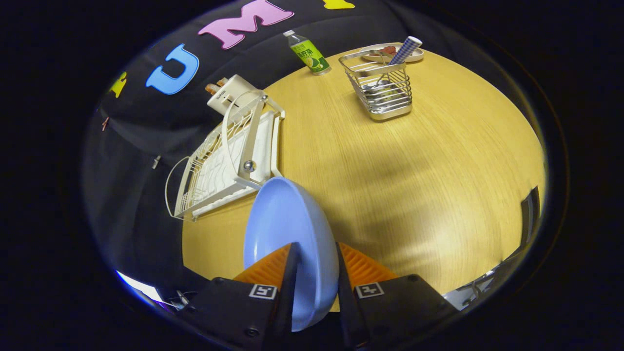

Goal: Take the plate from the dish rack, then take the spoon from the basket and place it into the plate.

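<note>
While the gripper was clamped on the plate, both orange fingers pressed its blue rim from either side, one on each face. Plate stood on edge between the fingers, tilted, lifted above the wooden table. Just beyond the plate, to the left, sat the white dish rack, no dishes in it, its near corner close behind the plate's top edge. Past the rack, a white box lay at the table's far edge. Farther off, well apart from the plate, stood the wire basket with the spoon upright in it, checked handle sticking out. A green-labelled bottle stood left of the basket; a small dish lay behind it.
</note>
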